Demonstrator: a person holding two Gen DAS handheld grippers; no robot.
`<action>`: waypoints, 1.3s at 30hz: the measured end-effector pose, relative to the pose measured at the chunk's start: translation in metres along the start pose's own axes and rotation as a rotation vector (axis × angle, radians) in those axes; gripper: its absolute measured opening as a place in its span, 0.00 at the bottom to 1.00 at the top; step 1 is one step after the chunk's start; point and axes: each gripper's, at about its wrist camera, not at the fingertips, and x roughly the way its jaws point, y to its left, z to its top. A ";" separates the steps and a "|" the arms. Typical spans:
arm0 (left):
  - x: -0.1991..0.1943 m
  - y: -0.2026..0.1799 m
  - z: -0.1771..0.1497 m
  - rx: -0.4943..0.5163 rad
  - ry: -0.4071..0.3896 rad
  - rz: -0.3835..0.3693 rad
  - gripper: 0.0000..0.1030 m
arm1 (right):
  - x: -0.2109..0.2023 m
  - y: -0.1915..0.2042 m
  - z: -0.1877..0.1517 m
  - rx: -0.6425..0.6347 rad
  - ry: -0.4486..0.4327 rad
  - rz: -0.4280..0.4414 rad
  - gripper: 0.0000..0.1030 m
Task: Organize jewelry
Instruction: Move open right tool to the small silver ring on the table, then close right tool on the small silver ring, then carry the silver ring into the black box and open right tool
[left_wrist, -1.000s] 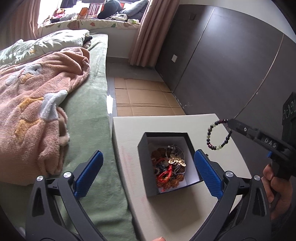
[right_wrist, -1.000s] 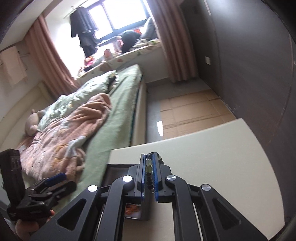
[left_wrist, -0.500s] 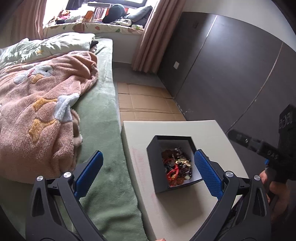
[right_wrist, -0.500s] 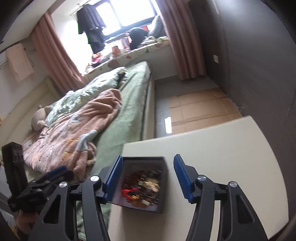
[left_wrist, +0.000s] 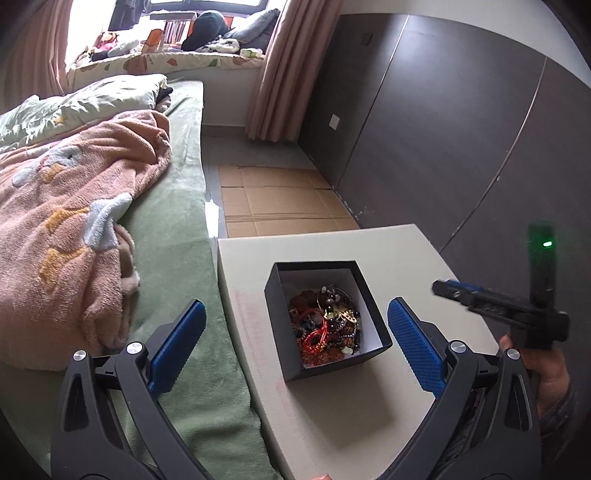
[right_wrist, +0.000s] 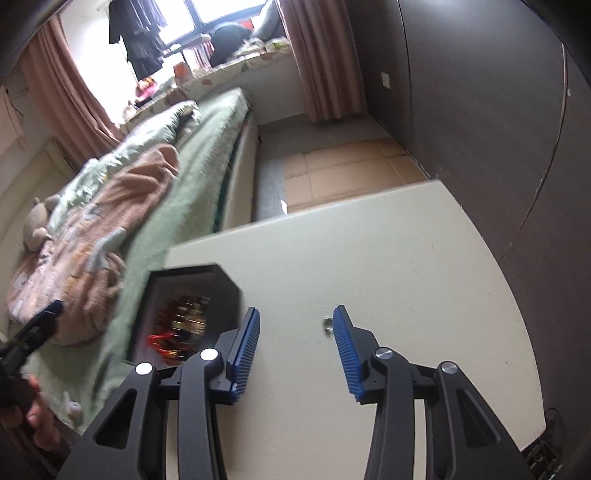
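Since a second ago the right tongs (right_wrist: 295, 332) have let go of the bead bracelet and swung off the box (left_wrist: 325, 317), now hovering over bare table (right_wrist: 406, 240) with the box to their left. Their jaws stand wide apart, holding nothing; a small ring-like item (right_wrist: 327, 324) lies just by the right pad, too blurred to name. Left tongs (left_wrist: 295, 332) are wide open and empty, the box between their pads, jewelry (left_wrist: 325, 325) heaped inside.
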 end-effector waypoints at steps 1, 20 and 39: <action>0.004 -0.001 -0.001 0.001 0.006 -0.007 0.95 | 0.009 -0.003 -0.001 0.019 0.022 0.003 0.27; 0.055 0.006 -0.004 -0.031 0.097 -0.013 0.95 | 0.087 -0.001 0.003 -0.034 0.172 -0.134 0.22; 0.020 0.001 0.000 -0.016 0.050 -0.001 0.95 | 0.013 0.035 0.000 -0.080 0.031 0.045 0.12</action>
